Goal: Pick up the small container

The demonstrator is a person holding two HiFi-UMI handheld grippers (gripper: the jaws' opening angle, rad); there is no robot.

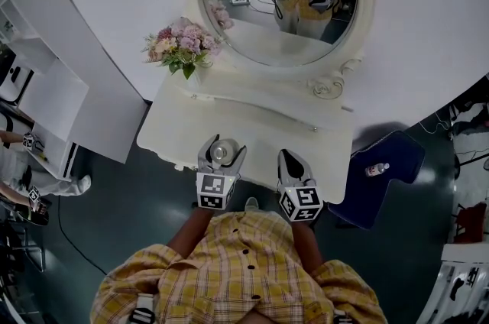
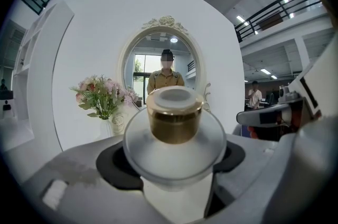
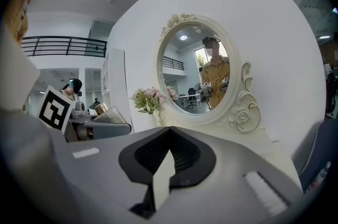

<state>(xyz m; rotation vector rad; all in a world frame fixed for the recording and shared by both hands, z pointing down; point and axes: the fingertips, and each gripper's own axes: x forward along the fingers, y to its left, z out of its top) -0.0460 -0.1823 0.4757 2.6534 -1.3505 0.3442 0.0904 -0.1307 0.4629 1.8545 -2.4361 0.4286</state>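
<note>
Head view, looking down: person in a yellow plaid shirt (image 1: 244, 273) stands at a white vanity bench (image 1: 260, 124), a gripper in each hand.

L gripper (image 1: 222, 147) is at the bench's front edge, approx 7 o'clock on the top. It's pinching the small container (image 1: 221, 153), a rounded clear jar w/ gold collar & pale lid. In the L gripper view the jar (image 2: 175, 130) fills the centre, upright, w/ black pads pressing its sides at 9 & 3 o'clock. Can't tell if it rests on the bench or is raised.

R gripper (image 1: 289, 158) is just beside it, toward 5 o'clock. Its tips are pressed together w/ nothing between them, as the R gripper view (image 3: 168, 151) confirms.

Oval mirror (image 1: 286, 1) is at 12 o'clock at the bench's back. Pink flowers (image 1: 182, 43) sit at 10 o'clock. A small bottle (image 1: 377, 170) lies on a dark blue seat (image 1: 397, 150) at 3 o'clock, off the bench.
</note>
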